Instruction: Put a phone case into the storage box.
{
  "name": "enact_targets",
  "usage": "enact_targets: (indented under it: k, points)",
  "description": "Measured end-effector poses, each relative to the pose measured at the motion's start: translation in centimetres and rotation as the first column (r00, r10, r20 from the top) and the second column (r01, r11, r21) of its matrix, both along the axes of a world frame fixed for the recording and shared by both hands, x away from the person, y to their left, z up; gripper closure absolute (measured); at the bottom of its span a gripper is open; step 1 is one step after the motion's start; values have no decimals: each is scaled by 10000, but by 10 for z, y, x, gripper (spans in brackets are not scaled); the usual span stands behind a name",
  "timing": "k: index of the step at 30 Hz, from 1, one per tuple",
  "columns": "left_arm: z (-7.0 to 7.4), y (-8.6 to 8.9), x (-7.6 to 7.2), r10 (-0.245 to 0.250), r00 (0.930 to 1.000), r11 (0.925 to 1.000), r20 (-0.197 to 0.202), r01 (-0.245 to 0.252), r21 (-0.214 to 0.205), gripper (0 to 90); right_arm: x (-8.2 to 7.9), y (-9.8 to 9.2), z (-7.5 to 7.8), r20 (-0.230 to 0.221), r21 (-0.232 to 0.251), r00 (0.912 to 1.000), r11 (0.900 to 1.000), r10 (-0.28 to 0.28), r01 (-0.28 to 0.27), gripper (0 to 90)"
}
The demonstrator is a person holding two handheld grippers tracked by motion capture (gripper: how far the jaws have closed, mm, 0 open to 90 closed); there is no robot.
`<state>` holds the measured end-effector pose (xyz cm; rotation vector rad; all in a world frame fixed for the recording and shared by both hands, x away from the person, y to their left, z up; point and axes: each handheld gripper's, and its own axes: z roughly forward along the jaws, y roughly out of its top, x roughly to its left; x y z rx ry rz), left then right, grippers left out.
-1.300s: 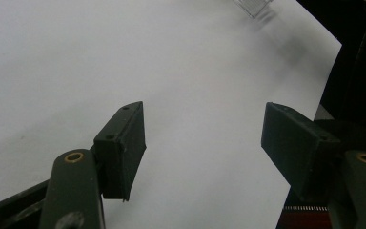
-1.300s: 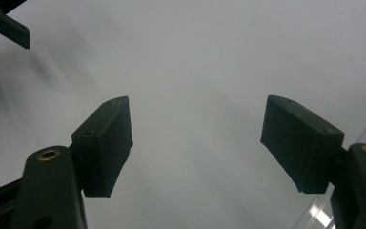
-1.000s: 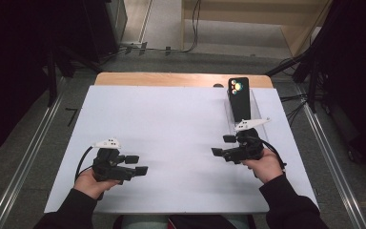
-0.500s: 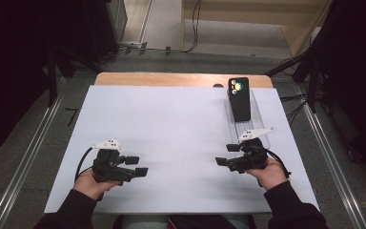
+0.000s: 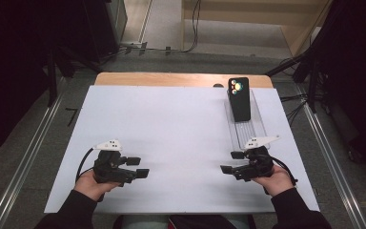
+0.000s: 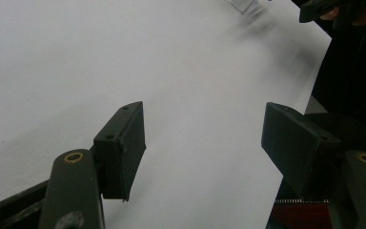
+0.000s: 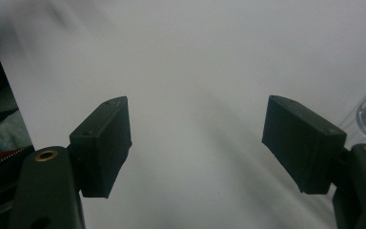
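Right gripper (image 5: 232, 162) nearer white table (image 5: 171, 124)

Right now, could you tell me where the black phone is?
In the high view the phone sits at the table's far right, leaning on the far end of a clear tray, beyond the right gripper.

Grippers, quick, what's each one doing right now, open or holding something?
Left gripper: open, nothing between the jaws, low over the white table.
Right gripper: open, empty, near the clear tray.
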<state>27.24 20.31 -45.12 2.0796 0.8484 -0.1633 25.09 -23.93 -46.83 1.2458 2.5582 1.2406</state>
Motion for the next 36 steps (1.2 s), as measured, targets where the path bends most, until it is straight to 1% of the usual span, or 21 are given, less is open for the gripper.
enact_targets:
  k: [2,9,16,36]
  points:
    - [0,-1,0,17,10000,10000,11,-17,-49,324,-2,-2,-1,-2,44,10000,10000,31,-31,231]
    - [0,-1,-1,-73,10000,10000,42,73,-20,324,-7,-11,-2,-33,199,10000,9998,-22,22,231]
    - [0,-2,0,-129,9999,9999,40,129,14,324,-10,-19,-4,-33,40,9999,9999,-110,110,231]
    - [-1,-1,0,-136,9999,9999,-3,136,-3,324,-9,-18,-5,24,-16,10000,10000,-19,19,231]
